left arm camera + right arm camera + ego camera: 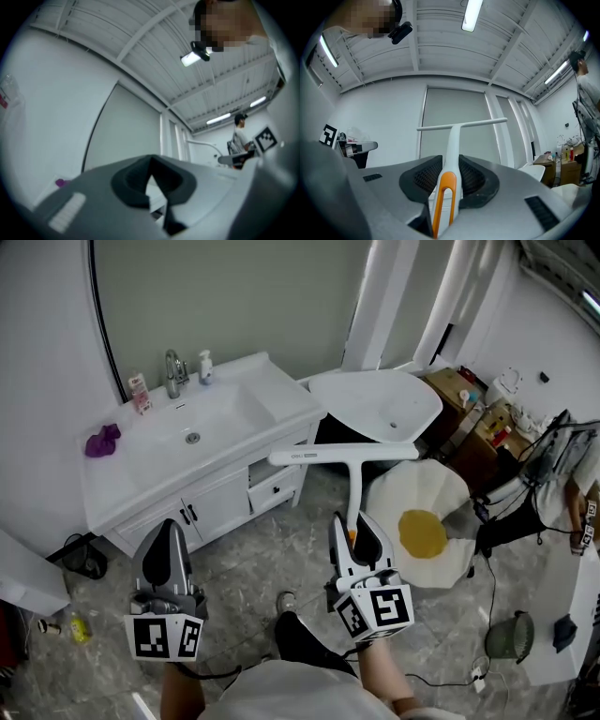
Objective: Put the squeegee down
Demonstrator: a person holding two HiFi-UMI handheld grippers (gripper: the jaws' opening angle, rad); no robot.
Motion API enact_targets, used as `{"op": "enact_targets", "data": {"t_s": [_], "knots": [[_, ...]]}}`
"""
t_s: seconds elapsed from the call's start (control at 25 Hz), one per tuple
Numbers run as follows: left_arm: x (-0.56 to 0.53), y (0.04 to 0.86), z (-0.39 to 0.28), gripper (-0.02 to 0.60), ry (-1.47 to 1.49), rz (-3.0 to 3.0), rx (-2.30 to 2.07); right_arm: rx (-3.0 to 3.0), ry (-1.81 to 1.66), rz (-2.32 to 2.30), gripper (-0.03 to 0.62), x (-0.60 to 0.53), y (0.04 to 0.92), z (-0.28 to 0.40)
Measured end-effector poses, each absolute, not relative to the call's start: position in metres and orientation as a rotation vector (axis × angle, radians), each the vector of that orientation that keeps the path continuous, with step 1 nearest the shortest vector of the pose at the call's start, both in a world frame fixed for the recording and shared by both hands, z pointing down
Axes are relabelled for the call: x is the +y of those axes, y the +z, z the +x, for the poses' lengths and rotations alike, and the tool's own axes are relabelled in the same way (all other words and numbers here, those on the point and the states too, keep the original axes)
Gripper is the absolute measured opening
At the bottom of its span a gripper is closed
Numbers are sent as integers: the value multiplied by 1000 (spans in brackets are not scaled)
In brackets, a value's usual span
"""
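bathroom mock-up: vanity sink (192, 432), mirror (225, 296), marble floor (253, 559).

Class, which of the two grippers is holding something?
The right gripper: it grips the white squeegee; the left gripper is shut on nothing.

A white vanity counter (274, 396) stands against the wall, with a sink sunk into its top. On the counter, a purple cloth (102, 440) lies at the left end. Along the back edge stand a small pink-labelled bottle (141, 393), a chrome tap (173, 372) and a small white bottle (204, 367). The grey marbled tile floor (253, 554) carries a rug shaped like a fried egg (422, 526) at the right. A green pot (509, 636) sits further right, and a yellow bottle (76, 626) lies at the far left.
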State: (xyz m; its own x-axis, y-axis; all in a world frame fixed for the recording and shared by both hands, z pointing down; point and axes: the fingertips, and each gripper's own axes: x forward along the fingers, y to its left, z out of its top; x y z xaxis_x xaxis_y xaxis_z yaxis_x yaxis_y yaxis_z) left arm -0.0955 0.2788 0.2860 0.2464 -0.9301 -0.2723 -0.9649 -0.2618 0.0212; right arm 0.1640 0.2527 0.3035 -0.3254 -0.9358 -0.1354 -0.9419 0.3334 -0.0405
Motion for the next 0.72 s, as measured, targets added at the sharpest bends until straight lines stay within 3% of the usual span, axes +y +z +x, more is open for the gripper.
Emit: {"op": "enact_targets", "data": {"t_s": [0.72], "knots": [[90,266,-71,5,378,-2244,1901,2527,64,-1595,106,38,284,184]]}}
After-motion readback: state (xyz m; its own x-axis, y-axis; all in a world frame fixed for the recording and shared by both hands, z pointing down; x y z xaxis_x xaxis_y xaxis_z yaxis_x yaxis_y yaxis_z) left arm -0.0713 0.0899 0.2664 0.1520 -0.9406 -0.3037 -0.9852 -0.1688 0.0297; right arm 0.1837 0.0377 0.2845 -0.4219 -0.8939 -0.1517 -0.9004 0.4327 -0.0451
